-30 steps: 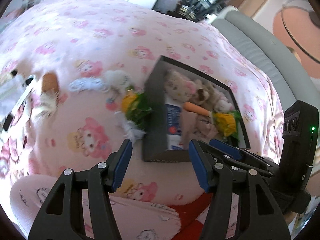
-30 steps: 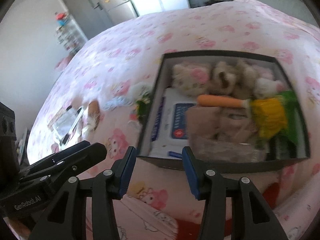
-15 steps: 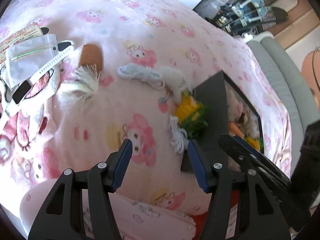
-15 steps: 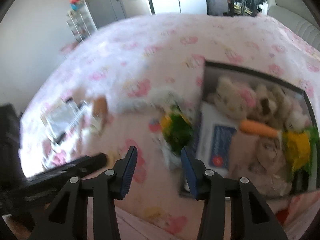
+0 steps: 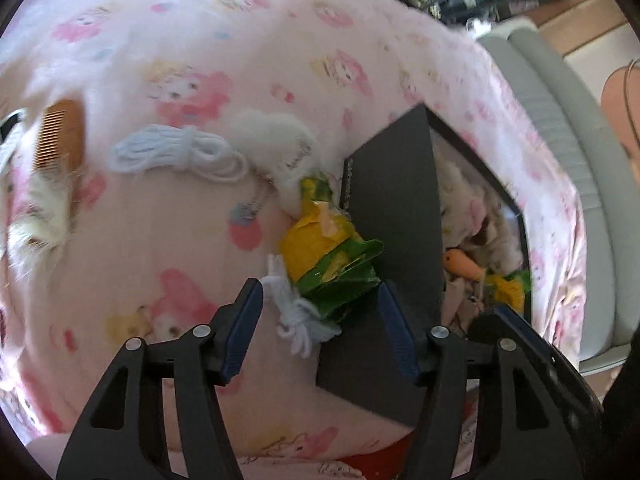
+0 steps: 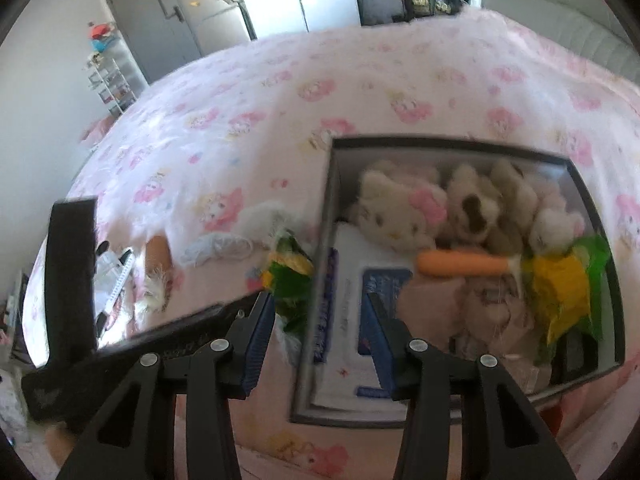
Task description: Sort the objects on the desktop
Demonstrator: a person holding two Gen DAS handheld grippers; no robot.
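My left gripper (image 5: 320, 316), jaws just widened and empty, straddles the yellow-green toy (image 5: 328, 256) beside the black box (image 5: 392, 200) where 1 like it already lies.

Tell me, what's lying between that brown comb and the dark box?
In the left wrist view, between the comb and the box: a white yarn bundle, a fluffy white piece and a yellow-green toy.

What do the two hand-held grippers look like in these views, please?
Both are matte black plastic. The left hand-held gripper and the right hand-held gripper each have two skeletal fingers with triangular cut-outs, silver round screw heads, and ribbed blue pads on the inner faces.
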